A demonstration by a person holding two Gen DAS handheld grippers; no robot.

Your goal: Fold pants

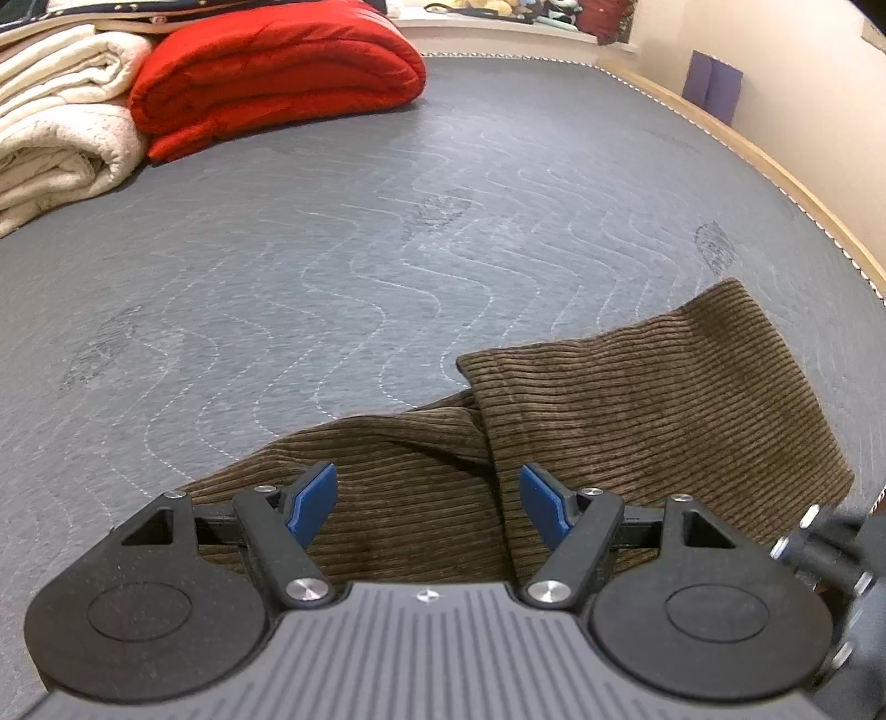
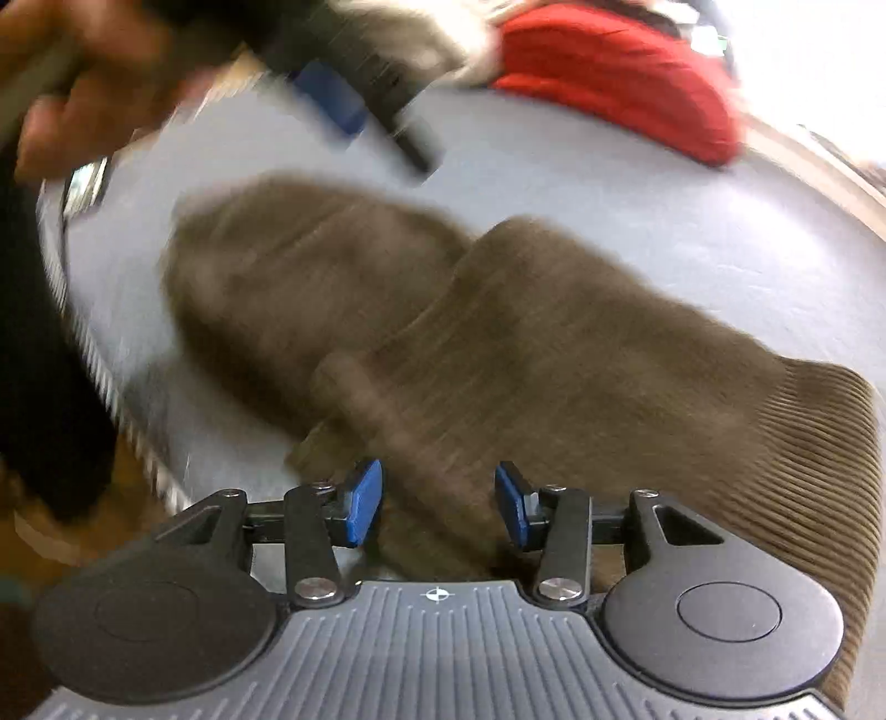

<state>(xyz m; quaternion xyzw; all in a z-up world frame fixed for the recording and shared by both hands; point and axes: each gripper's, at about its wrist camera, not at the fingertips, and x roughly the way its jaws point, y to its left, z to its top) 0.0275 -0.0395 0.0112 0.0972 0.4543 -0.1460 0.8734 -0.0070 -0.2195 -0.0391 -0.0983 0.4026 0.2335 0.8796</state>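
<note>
- the left tool points steeply down over the brown corduroy pants, its blue pads spread wide, released, with nothing pinched between them.
- the right tool also tilts down over the pants; its blue pads stand part-way apart and unclenched, a blurred ridge of cloth lying between them without either pad pressing on it.
- in the right wrist view a hand at the upper left holds the other tool, heavily smeared by motion.
- the pants lie on a grey quilted mattress, one leg laid over the other, the two spreading apart toward their far ends.
- at the far end of the bed a rolled red quilt sits just beside folded cream blankets.
- a pale wall runs along the mattress edge, with a purple thing leaning against it.
</note>
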